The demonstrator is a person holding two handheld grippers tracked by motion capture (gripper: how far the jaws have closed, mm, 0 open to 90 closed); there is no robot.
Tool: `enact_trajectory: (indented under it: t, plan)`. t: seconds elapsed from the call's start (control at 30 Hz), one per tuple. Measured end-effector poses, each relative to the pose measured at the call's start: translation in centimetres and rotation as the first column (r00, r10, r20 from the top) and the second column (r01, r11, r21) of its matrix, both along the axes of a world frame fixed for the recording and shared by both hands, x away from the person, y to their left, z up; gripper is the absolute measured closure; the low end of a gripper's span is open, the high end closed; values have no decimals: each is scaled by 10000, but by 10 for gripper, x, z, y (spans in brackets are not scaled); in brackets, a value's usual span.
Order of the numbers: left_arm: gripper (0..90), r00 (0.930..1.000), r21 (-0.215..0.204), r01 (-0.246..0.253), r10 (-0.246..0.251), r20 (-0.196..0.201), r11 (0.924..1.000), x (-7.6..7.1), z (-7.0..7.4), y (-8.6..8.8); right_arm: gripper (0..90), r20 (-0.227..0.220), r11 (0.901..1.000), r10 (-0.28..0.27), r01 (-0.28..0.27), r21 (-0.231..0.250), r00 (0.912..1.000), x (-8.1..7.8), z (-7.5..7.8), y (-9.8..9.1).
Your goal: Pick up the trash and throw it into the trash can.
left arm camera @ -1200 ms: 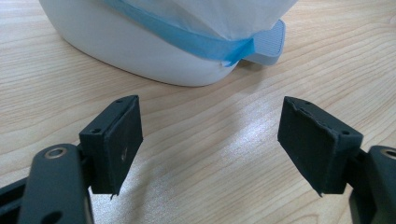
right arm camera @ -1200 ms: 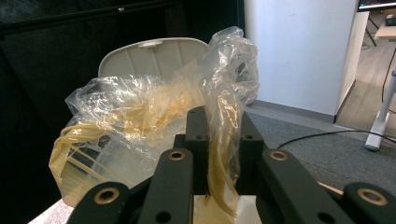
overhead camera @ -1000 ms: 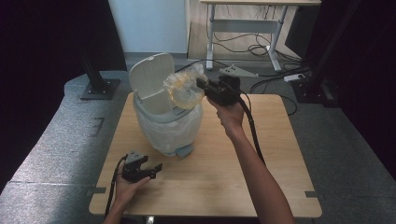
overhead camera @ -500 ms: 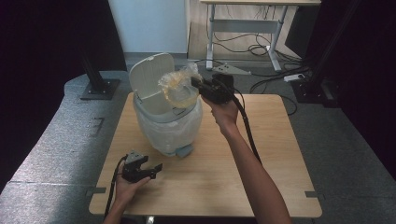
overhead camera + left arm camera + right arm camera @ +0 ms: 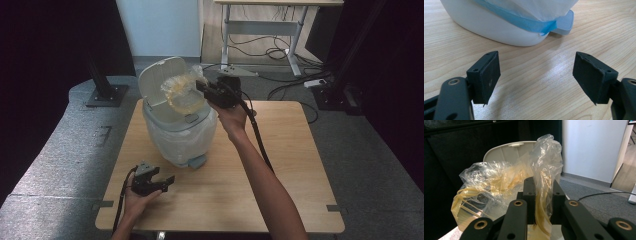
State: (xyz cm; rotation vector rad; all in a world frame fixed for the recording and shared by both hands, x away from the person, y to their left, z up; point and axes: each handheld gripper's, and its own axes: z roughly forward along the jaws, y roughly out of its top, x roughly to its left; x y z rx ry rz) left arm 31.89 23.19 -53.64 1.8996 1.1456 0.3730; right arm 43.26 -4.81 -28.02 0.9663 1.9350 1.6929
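The right gripper (image 5: 204, 87) is raised above the open pedal bin (image 5: 177, 135), and its two black jaws are pinched tight on a crumpled clear plastic bag (image 5: 182, 92) with a yellowish tint. In the right gripper view the bag (image 5: 499, 187) has a twisted strip of film squeezed between the pads, running down the narrow slit between them, while a loose puff of the film rises above the fingertips. The bulk of the bag billows out to the left of the jaws in that view, with pale yellow strands inside it that are too blurred through the film to name. From the high view the bag hangs off the gripper's tip over the mouth of the bin, in front of the raised lid (image 5: 157, 82), clear of the white liner (image 5: 185, 142) that is folded over the bin's rim.

The left gripper (image 5: 159, 183) rests low near the front-left part of the wooden table (image 5: 280, 170), held in the person's left hand (image 5: 137, 197), just in front of the bin. In the left gripper view its jaws stand wide apart with bare tabletop between them; the pads (image 5: 489, 75) touch nothing. Beyond them sit the bin's rounded white base (image 5: 499, 27), the blue band of the liner (image 5: 524, 21) and the grey foot pedal (image 5: 565, 23).
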Motion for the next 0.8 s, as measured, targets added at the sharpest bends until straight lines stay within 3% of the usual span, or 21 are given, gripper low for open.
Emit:
enact_trajectory:
  t: [0.8]
  plan:
    - [217,10000,-94,-44,44,-7,9999,0,0,4,788,-65,9993,326,-328,-202,9994,18,2,36]
